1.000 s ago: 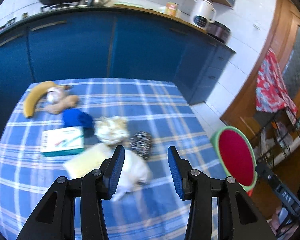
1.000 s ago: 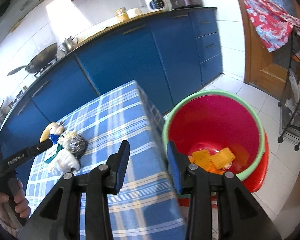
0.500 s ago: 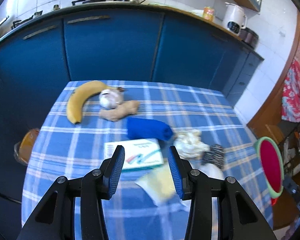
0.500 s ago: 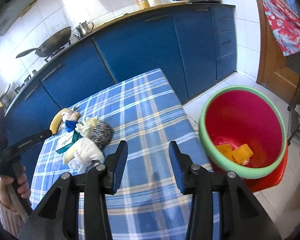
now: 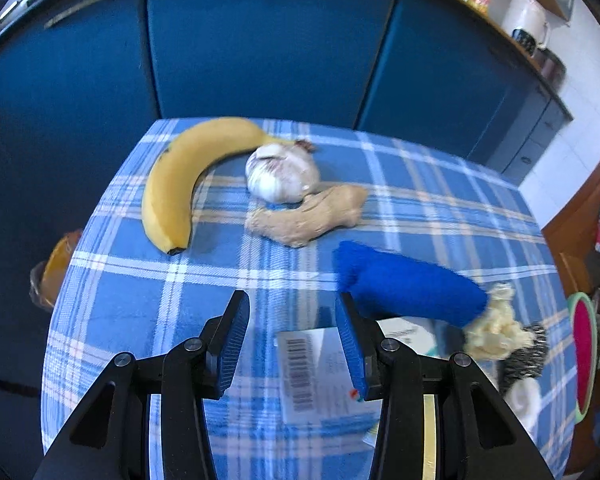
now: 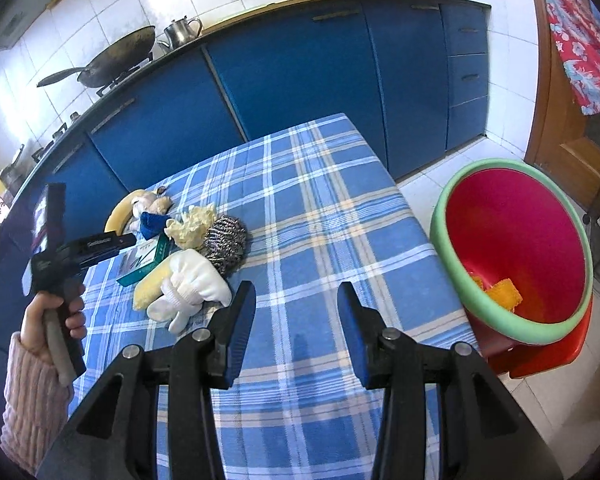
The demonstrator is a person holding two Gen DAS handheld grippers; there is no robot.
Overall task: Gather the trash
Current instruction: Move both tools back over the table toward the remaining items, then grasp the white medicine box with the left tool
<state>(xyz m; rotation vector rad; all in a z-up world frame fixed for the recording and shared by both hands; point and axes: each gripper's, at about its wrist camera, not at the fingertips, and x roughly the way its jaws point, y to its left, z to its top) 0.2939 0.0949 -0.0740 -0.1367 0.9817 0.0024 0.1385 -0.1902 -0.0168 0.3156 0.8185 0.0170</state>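
Both tongs stood released with nothing between their jaws. Low in the left wrist frame, the left gripper (image 5: 292, 344) hung over the blue checked tablecloth (image 5: 204, 284), tilted down at the clutter. Its gap framed bare cloth and the barcoded end of a small carton (image 5: 312, 376) at lower centre. A rolled blue cloth (image 5: 408, 284) lay just right of the right-hand jaw. Beyond it, towards the right edge, sat a crumpled yellowish wad (image 5: 496, 332) and a steel scourer (image 5: 524, 352). A banana (image 5: 180, 184), a garlic bulb (image 5: 280, 172) and a piece of ginger (image 5: 312, 216) lay in the upper middle, the garlic touching the ginger.

At the bottom of the right wrist frame, the right gripper (image 6: 296, 332) hovered over open cloth. The red bin with the green rim (image 6: 452, 264) stood on the floor at the right, off the table edge, with orange scraps (image 6: 500, 292) already in its bottom. A white sock-like bundle (image 6: 192, 284) lay nearest those jaws, to the left. A hand in a pink ribbed sleeve (image 6: 56, 316) held the other tool at the far left.

The step in hand looked like picking the next piece of rubbish, with some already binned. Next, the left tongs would probably need to drop and centre on one loose item. The carton or the blue cloth seemed nearest, though which items count as trash I cannot tell.
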